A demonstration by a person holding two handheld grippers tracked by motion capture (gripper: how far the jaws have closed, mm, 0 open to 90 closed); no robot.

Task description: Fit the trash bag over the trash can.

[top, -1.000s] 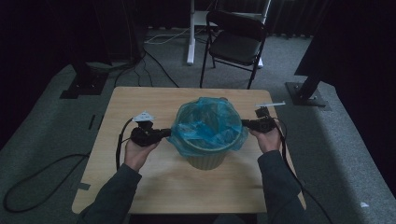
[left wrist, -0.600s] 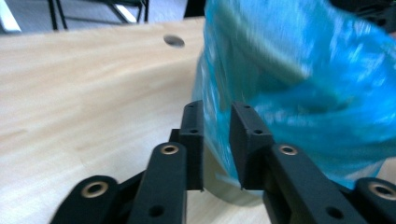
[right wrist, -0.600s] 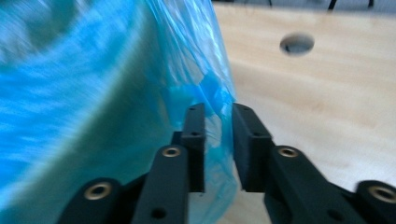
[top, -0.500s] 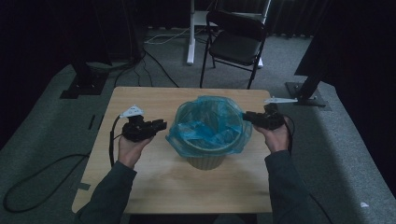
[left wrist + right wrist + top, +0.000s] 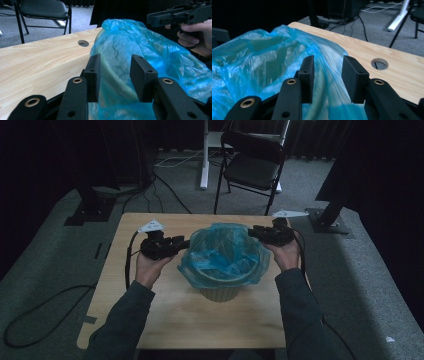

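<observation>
- Left tongs [image 5: 182,243]: held just off the left side of the bag, jaws pointing at it. In the left gripper view the left tongs [image 5: 114,75] stand open, jaws apart with the blue film showing between them; whether a pad touches the film I cannot tell.
- Bin [image 5: 219,292]: a pale round bin standing upright near the middle of the table [image 5: 125,285]. What lies inside it, apart from the liner, cannot be made out.
- Bag [image 5: 222,255]: a thin, see-through blue plastic liner set in the bin. Its mouth is folded out over the rim and hangs down around the upper wall like a loose skirt. The film is crinkled and glossy, puffed up at the far side and sagging into the bin at the centre. Seen close, the bag [image 5: 150,65] shows the pale bin through the plastic.
- Right tongs [image 5: 253,232]: held at the right far edge of the bag, jaws pointing inward. In the right gripper view the right tongs [image 5: 327,75] are also open, with a clear gap between the pads and the bag [image 5: 262,65] lying below and beyond them.
- Chair [image 5: 252,167]: a dark folding chair on the floor behind the table.
</observation>
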